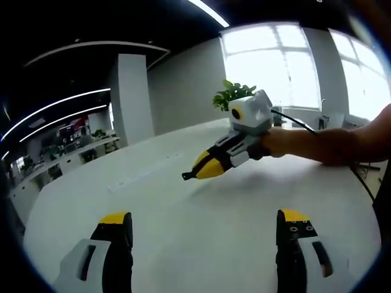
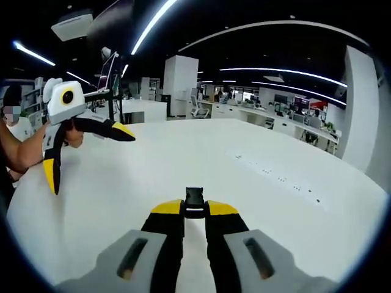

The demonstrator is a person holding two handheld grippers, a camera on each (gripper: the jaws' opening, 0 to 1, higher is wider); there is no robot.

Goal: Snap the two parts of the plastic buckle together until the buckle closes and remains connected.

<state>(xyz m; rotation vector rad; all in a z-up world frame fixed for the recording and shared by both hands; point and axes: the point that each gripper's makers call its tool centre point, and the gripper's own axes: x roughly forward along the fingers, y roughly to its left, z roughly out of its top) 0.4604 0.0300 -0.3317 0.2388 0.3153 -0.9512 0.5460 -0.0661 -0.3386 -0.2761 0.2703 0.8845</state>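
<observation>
A: Left gripper view first. The left gripper has its jaws wide apart, nothing between them, bare white table ahead. The right gripper comes in from the right, held in a hand, its yellow tips drawn together on something small and dark. A potted plant stands behind it near the windows.

B: Is that dark bit the buckle?

A: Too small to say from there. Right gripper view settles it: the right gripper is clamped on a black buckle part, which sticks out forward past the yellow tips, long axis roughly along the jaws.

B: And the other half?

A: I can't pick out a second piece on the table in either view. In the right gripper view the left gripper hangs off to the left, well apart, jaws spread.

B: So the relation that matters?

A: The held part points away from the right gripper across the table; the left gripper is empty. My judgement: the left one must take up the mating half and meet it end-on, along that same axis. Mating not yet begun.
</observation>
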